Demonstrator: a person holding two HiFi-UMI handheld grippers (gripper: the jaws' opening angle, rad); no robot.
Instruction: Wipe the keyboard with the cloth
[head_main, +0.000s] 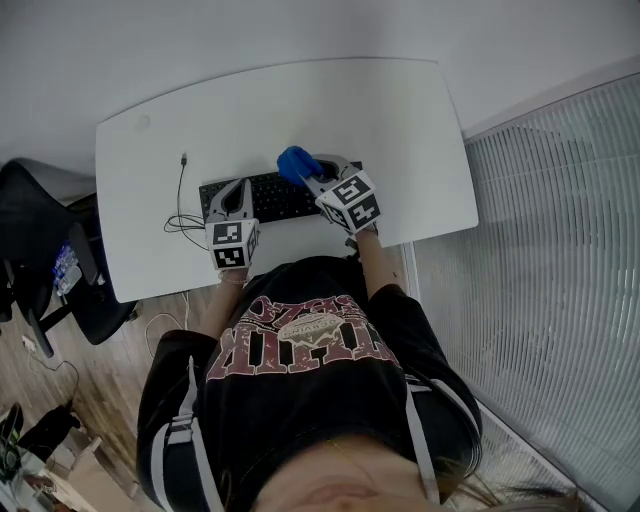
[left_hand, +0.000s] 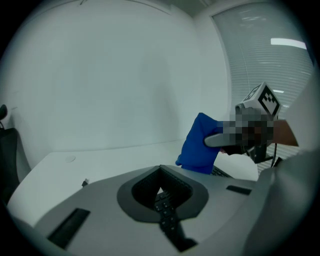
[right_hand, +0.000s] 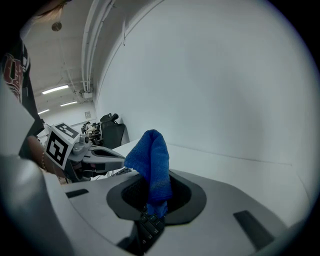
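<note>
Both arms reach forward from the desk's (head_main: 420, 130) near edge, elbows tucked by the torso. The left gripper (head_main: 236, 190) sits towards the desk's left side and points straight away from the person, its marker cube facing up just above the wrist. In the left gripper view its jaws meet at their tips, with nothing between them. The right gripper (head_main: 308, 175) lies near the middle of the desk, angled forward and to the left, and reaches further from the near edge than the left one. Its bare forearm (head_main: 375, 262) runs back to a black sleeve. Its jaws are clamped on a blue cloth (right_hand: 150, 155), which stands up out of them in a fold.
</note>
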